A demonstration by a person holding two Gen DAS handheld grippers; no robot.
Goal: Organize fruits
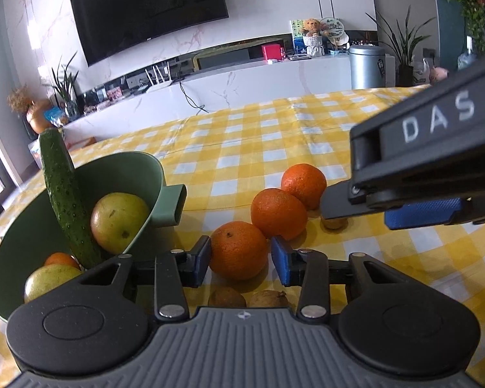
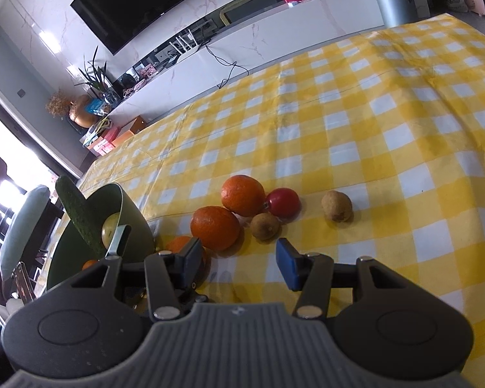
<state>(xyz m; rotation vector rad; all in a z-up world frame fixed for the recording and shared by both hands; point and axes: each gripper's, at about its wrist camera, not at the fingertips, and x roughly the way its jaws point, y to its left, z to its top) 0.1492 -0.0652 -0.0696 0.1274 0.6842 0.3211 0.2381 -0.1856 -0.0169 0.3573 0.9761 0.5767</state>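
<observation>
In the left wrist view my left gripper (image 1: 241,260) is open with its blue pads either side of the nearest orange (image 1: 238,249), not touching it. Two more oranges (image 1: 278,213) (image 1: 304,185) lie behind it on the yellow checked cloth. A green bowl (image 1: 131,168) at the left holds a cucumber (image 1: 64,194), two green-yellow fruits (image 1: 119,221) and an orange. My right gripper (image 2: 239,263) is open and empty above the cloth, near the oranges (image 2: 214,227) (image 2: 242,194), a red fruit (image 2: 284,202) and small brown fruits (image 2: 264,225) (image 2: 337,206).
Two small brown fruits (image 1: 227,297) lie just under my left gripper. The right gripper's body (image 1: 436,161) fills the right of the left wrist view, above a brown fruit (image 1: 333,223). The cloth (image 2: 388,129) stretches far and right. A TV wall and cabinet stand behind.
</observation>
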